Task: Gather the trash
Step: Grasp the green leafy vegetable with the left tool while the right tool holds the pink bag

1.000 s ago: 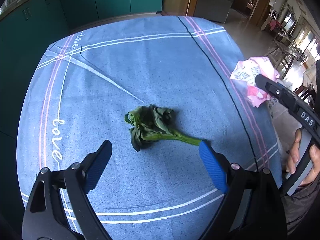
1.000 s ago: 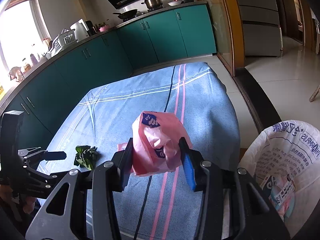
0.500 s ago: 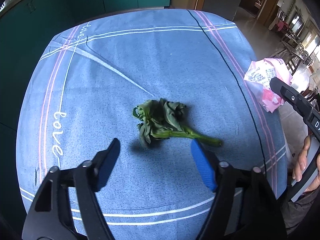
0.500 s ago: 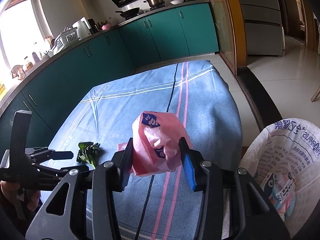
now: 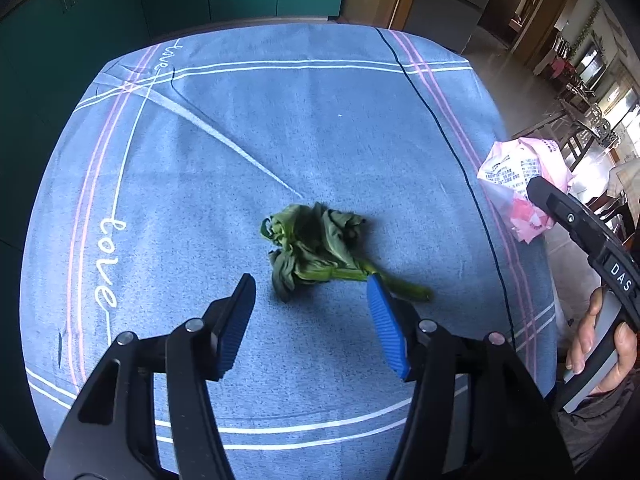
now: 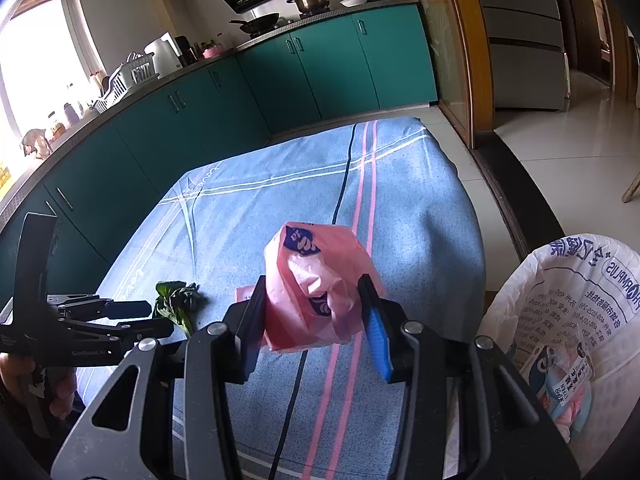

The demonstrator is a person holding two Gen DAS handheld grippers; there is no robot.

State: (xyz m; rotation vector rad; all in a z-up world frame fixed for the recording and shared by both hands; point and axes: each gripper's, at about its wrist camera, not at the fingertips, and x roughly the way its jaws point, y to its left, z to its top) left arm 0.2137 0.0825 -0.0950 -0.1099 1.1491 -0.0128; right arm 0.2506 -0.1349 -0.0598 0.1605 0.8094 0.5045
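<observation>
Between the wide-spread fingers of the left gripper [image 5: 311,288], wilted greens [image 5: 316,246]; right gripper [image 6: 316,312] clamped on pink plastic bag [image 6: 316,284].

The left wrist view looks steeply down, close over the worktop [image 5: 320,120]; the right wrist view faces level across it toward the cabinets [image 6: 320,64]. Both share the wilted greens [image 5: 312,248] [image 6: 178,304].

We see teal cabinets [image 6: 320,64] along the wall, a bright window [image 6: 36,72] at left, pale floor tiles [image 6: 568,128], and a blue-clothed table [image 6: 400,200]
</observation>
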